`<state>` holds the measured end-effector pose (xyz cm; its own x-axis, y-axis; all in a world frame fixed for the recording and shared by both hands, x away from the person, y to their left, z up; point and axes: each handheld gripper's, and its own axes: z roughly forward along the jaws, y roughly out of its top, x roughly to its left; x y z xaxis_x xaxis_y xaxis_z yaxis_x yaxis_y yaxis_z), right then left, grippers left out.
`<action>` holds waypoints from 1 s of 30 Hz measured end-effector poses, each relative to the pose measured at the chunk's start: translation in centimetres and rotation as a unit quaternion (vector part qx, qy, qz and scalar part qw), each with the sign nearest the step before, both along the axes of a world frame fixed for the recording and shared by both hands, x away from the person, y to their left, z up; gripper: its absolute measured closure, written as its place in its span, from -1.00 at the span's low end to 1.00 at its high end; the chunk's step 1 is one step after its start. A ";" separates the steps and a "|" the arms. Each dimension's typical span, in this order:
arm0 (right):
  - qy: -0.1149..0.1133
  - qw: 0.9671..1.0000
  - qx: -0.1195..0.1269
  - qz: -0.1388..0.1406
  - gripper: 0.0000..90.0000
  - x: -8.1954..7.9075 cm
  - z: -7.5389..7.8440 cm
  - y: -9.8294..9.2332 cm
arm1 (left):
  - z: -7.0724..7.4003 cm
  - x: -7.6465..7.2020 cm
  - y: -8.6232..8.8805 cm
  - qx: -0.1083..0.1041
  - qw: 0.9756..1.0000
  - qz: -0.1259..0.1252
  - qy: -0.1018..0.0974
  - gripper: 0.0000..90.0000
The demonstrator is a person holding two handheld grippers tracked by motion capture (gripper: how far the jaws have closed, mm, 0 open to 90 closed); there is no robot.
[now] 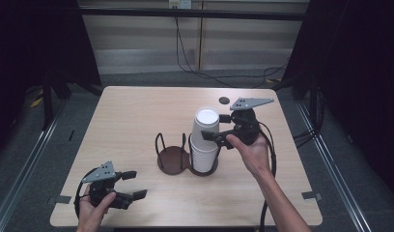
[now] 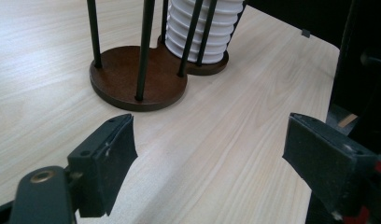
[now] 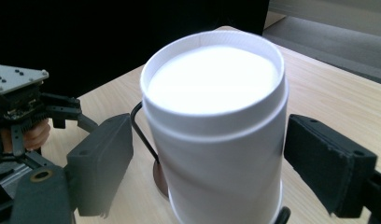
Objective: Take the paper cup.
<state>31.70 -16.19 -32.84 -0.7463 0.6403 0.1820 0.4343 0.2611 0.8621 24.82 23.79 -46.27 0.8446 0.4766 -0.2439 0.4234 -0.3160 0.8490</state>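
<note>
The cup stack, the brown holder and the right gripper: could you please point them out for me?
Cup stack [image 1: 205, 140], high view, on its ribbed side.
Holder [image 2: 123, 79], left gripper view, on the bare brown base.
Right gripper [image 3: 207, 163], right gripper view, midway between its fingertips.

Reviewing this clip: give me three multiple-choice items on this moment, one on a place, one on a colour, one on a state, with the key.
1. Where does the stack of cups stand?
A. In the right-hand ring of the holder
B. In its left-hand ring
C. On the bare table

2. What colour is the holder's base?
A. White
B. Dark brown
C. Blue

3. How does the right gripper stand to the stack?
A. Far off, at the table's near left corner
B. Lying under it
C. Jaws on either side of its top, pads apart from it

Key: 1 A, the high view shows the left ring empty. 2 B, seen in the left gripper view. 3 C, the right gripper view shows gaps at both pads.
</note>
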 end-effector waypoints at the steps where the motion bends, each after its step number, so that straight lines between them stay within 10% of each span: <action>1: 0.000 1.000 0.000 0.000 -0.65 0.0 0.0 0.0 | 0.0 0.0 0.0 0.000 1.000 0.000 0.000 -0.63; 30: 0.036 0.995 -0.094 0.023 -0.62 2.3 0.6 2.1 | -0.1 -0.1 -0.3 0.009 1.000 -0.012 0.002 -0.63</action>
